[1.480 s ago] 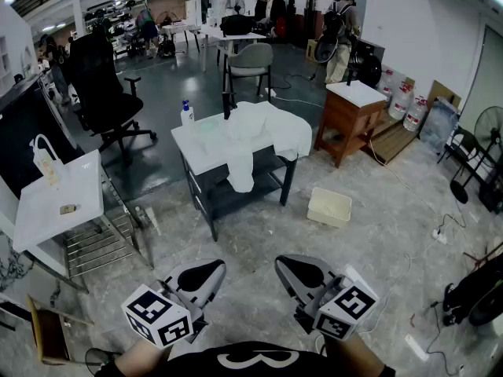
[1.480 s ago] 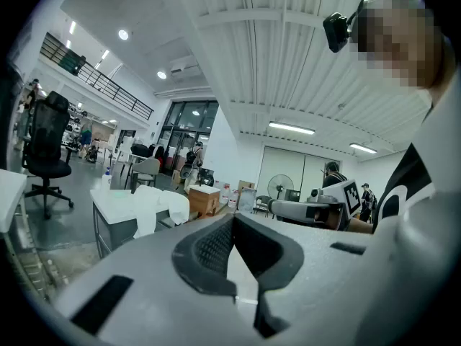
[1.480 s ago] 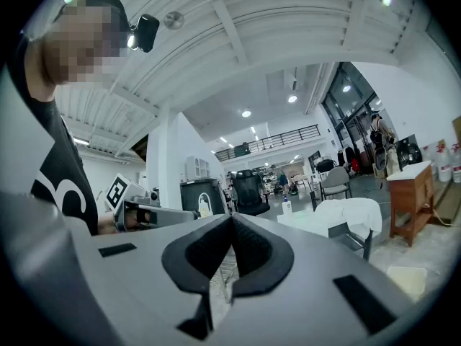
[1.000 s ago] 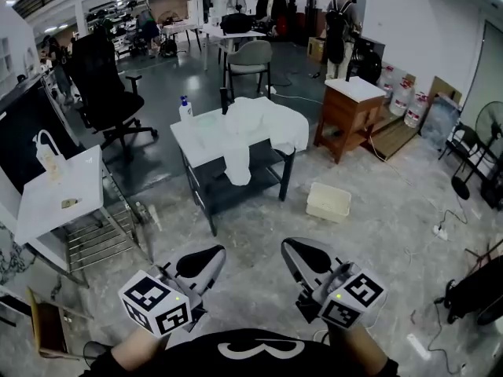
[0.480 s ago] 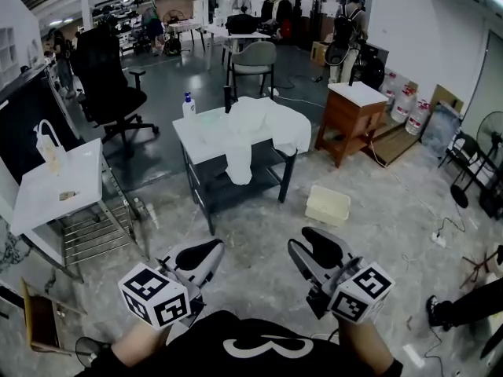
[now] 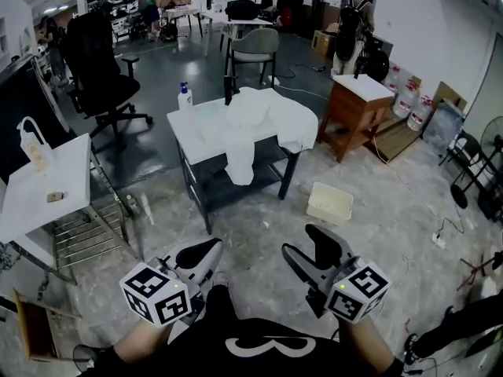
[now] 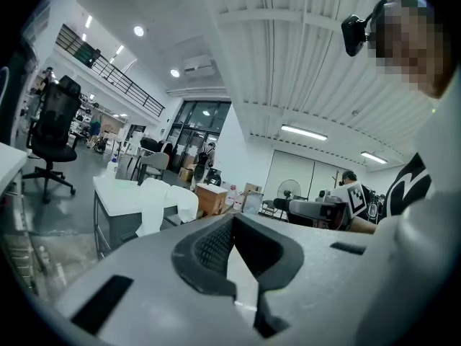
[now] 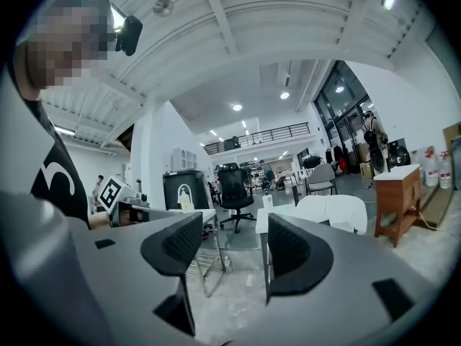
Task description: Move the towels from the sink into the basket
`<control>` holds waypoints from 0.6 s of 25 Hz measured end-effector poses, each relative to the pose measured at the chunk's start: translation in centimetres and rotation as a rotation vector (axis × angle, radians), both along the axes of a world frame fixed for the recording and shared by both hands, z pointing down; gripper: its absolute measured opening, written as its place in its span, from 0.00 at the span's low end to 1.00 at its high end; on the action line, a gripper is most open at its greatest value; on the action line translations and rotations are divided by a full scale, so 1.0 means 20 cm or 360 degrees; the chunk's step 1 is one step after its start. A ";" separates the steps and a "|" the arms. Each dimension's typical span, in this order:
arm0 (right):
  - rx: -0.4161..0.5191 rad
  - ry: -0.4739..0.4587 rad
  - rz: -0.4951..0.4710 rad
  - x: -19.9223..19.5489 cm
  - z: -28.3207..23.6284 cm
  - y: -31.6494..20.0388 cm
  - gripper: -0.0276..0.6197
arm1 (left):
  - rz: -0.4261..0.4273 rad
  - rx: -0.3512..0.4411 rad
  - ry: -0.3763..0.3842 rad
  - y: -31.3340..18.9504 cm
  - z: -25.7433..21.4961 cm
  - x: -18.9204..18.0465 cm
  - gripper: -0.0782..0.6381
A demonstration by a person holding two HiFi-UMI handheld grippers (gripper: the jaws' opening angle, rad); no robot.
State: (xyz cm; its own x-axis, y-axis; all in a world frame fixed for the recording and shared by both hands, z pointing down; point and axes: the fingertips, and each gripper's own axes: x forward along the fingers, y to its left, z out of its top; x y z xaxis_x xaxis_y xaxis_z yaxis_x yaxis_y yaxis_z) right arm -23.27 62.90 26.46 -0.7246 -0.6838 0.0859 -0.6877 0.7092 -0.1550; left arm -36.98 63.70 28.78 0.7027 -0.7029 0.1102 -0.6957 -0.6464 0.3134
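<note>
The left gripper (image 6: 214,248) is held with jaws closed; the right gripper's (image 6: 299,241) empty jaws have just been opened, well apart from the towels (image 6: 263,120).

White table (image 6: 187,132) carries draped white towels (image 6: 267,120) and a bottle (image 6: 185,97); pale basket (image 6: 330,204) sits on the floor (image 6: 251,234) nearby

Soft white cloth towels (image 6: 263,120), smooth white worktop (image 6: 192,128), reddish-brown wooden cabinet (image 6: 350,120), pale plastic basket (image 6: 330,204), mottled stone floor (image 6: 259,226) with a dull sheen, matt grey plastic right claw (image 6: 309,250) with ribbed dark pads (image 8: 284,245)
</note>
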 end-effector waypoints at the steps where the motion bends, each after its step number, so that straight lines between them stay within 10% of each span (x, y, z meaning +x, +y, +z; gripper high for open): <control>1: -0.0010 0.0004 0.0004 -0.02 0.01 -0.07 0.45 | 0.0001 -0.0014 0.0005 -0.07 0.02 -0.02 0.12; 15: -0.0329 0.0102 0.0071 -0.41 0.39 -1.57 0.47 | -0.0026 -0.0305 -0.0001 -1.54 0.34 -0.45 0.12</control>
State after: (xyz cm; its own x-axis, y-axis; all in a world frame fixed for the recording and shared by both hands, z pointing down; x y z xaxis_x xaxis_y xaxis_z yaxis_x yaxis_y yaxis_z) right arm -31.50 31.59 34.33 -0.6824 -0.6782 0.2727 -0.7310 0.6354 -0.2487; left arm -45.99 32.97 35.63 0.6911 -0.6804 0.2437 -0.7060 -0.5633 0.4293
